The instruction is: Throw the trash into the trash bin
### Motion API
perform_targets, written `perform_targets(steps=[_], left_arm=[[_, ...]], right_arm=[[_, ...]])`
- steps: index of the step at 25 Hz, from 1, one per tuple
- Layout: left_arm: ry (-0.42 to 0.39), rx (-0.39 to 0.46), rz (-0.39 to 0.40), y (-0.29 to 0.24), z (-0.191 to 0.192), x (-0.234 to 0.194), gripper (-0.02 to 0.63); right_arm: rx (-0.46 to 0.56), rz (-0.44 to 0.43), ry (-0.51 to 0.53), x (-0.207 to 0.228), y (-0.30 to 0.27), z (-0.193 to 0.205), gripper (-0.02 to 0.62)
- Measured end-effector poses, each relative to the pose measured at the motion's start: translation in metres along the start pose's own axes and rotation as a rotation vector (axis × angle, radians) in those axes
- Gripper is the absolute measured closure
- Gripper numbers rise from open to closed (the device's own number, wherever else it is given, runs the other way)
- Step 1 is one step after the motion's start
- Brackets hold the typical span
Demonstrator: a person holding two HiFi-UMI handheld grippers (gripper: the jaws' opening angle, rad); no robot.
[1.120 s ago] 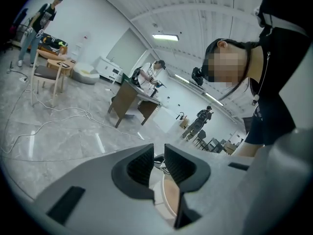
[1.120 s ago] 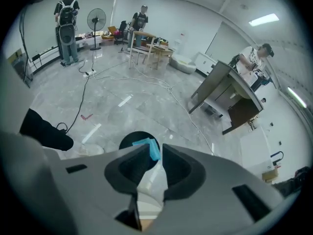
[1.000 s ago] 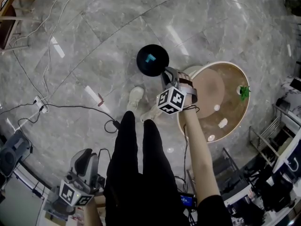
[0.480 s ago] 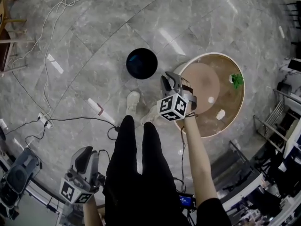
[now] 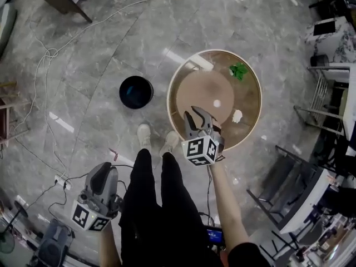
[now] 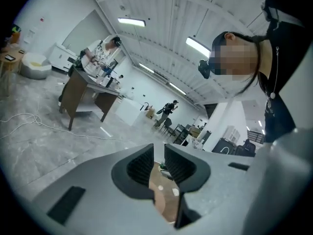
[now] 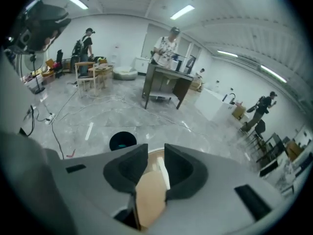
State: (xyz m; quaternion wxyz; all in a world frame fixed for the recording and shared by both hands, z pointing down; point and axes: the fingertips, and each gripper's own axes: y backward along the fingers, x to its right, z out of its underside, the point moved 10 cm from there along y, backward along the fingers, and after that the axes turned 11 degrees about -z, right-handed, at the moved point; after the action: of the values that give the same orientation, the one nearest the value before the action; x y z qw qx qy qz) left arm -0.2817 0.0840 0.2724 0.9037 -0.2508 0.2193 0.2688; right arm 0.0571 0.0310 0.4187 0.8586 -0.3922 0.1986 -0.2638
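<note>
The black trash bin (image 5: 136, 92) stands on the floor left of a round brown table (image 5: 200, 85). On the table lie a green scrap (image 5: 239, 70) and two white scraps, one small (image 5: 217, 103) and one larger (image 5: 237, 115). My right gripper (image 5: 196, 114) hovers over the table's near edge with its jaws opening and nothing between them. In the right gripper view the right gripper (image 7: 156, 153) frames the tabletop, and the bin (image 7: 122, 141) shows to its left. My left gripper (image 5: 104, 171) hangs low beside my leg. In the left gripper view the left gripper (image 6: 158, 155) has its jaws slightly apart and empty.
Cables (image 5: 50, 54) trail over the grey marble floor at the left. Metal-framed furniture (image 5: 322, 93) stands right of the table. A dark desk (image 7: 164, 84) and several people are farther off in the room. My legs and shoes (image 5: 144, 135) are between bin and table.
My right gripper has risen from beside the bin and swung over to the table's near edge. The head view has shifted toward the table. The left gripper stays low at my side.
</note>
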Motion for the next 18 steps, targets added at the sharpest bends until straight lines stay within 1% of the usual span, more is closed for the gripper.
perform_targets(steps=[3,5,9,13,15,18], left_arm=[[-0.035,-0.038,0.062,-0.024,-0.004,0.025,0.537],[-0.073,-0.069,0.099,-0.038,-0.006,0.043,0.537],[-0.168,-0.097,0.179,-0.065,-0.021,0.084,0.537],[-0.225,-0.105,0.256,-0.086,-0.039,0.121,0.537],[-0.294,-0.115,0.28,-0.093,-0.049,0.14,0.537],[-0.467,-0.105,0.278,-0.097,-0.061,0.171,0.538]], right_arm=[[0.059,0.079,-0.123,0.003,0.052,0.014,0.485],[0.128,0.132,-0.212,0.001,0.09,0.02,0.488],[0.31,0.205,-0.423,-0.005,0.165,0.027,0.509],[0.498,0.307,-0.588,-0.013,0.236,0.026,0.537],[0.563,0.353,-0.642,-0.017,0.27,0.021,0.552],[0.684,0.4,-0.635,-0.025,0.311,0.014,0.591]])
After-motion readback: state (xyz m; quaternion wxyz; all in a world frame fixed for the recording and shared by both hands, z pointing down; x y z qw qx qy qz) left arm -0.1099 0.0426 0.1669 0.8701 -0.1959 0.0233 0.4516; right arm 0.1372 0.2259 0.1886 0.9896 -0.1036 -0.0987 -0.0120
